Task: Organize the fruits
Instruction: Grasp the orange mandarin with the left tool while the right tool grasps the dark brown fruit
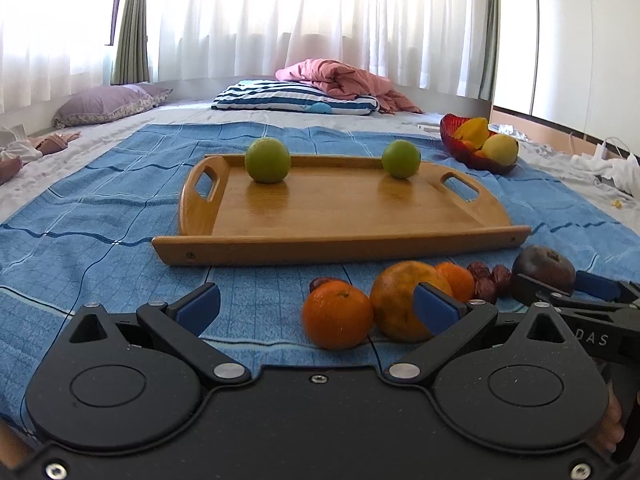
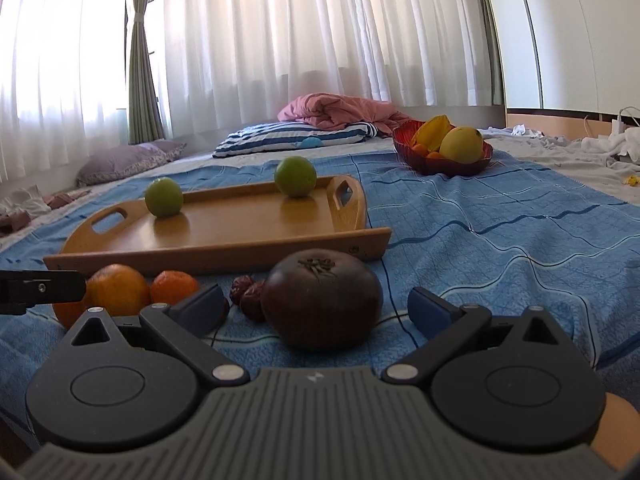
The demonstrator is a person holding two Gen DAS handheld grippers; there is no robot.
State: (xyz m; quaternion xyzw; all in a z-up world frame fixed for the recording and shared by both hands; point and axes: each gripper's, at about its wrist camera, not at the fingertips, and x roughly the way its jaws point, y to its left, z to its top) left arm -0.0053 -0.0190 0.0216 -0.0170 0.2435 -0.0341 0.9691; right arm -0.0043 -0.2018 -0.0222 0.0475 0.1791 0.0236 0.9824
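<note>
Dark purple fruit (image 2: 322, 300): on the blue blanket (image 2: 500, 240) before the wooden tray (image 2: 224, 240), between your right gripper's (image 2: 320, 312) spread, empty jaws. Probably soft, smooth; grip its widest sides gently.

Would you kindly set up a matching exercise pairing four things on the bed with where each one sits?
Things:
1. green fruits
2. dark purple fruit
3. yellow mango
4. pink blanket

Places:
A. in the red bowl
B. on the wooden tray
C. heaped at the far end by the curtains
D. between the open fingers of the right gripper

Pairs: 1-B, 2-D, 3-A, 4-C
</note>
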